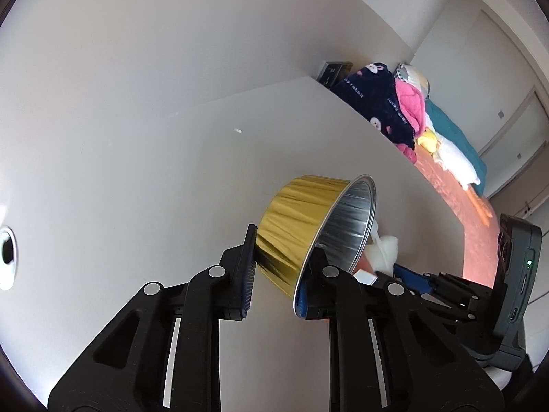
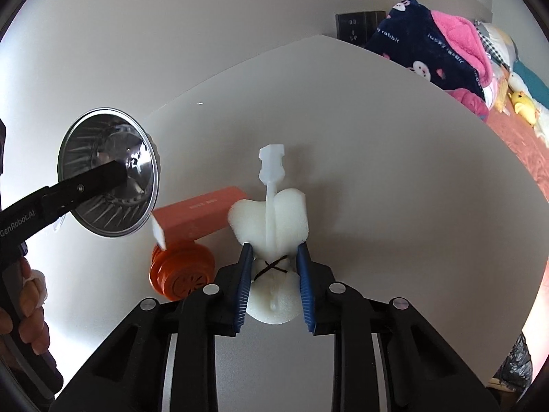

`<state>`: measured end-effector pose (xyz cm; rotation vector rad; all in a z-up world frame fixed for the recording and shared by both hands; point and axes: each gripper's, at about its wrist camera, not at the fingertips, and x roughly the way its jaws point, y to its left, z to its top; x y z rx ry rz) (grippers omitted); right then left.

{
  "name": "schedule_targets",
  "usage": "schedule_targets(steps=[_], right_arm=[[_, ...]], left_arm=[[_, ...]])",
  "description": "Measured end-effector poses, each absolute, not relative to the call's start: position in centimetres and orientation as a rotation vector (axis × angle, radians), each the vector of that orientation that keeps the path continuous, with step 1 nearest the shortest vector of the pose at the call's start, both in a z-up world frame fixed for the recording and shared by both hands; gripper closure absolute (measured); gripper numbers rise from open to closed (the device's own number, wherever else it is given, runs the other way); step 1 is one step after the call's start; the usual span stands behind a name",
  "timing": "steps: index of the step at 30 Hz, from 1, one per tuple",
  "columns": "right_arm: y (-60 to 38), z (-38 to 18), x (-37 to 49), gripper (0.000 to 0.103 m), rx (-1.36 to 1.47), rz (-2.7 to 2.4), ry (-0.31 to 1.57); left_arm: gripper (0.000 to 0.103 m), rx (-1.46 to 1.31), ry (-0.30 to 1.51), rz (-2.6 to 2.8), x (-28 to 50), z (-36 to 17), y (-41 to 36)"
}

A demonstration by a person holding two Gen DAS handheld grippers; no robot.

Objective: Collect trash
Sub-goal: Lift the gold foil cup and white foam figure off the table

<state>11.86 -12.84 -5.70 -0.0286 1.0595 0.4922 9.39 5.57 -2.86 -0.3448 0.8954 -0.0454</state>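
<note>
My left gripper (image 1: 278, 274) is shut on a gold foil cup (image 1: 308, 219) with a silver inside, held tilted above the white table (image 1: 192, 158); one finger is inside the rim, one outside. The cup also shows in the right wrist view (image 2: 106, 175), at the left. My right gripper (image 2: 274, 281) is shut on a white foam piece (image 2: 274, 219) with a white plastic stick across it and a black tie around its waist. An orange box (image 2: 195, 213) and an orange round cap (image 2: 182, 271) lie on the table just left of the foam.
A bed with a dark blue rabbit blanket (image 2: 422, 51), pink fabric and plush toys runs along the table's right side. A wall socket (image 2: 357, 24) sits behind the far table edge. A black bag (image 2: 518, 364) is at lower right.
</note>
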Motion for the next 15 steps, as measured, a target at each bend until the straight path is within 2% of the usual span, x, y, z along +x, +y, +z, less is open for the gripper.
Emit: schedule_targets(steps=[15], right_arm=[[-16.9, -1.3, 10.3, 0.076, 0.028, 0.471, 0.988]], left_arm=[[0.084, -0.308, 0.831, -0.117, 8.3, 1.0, 3.4]])
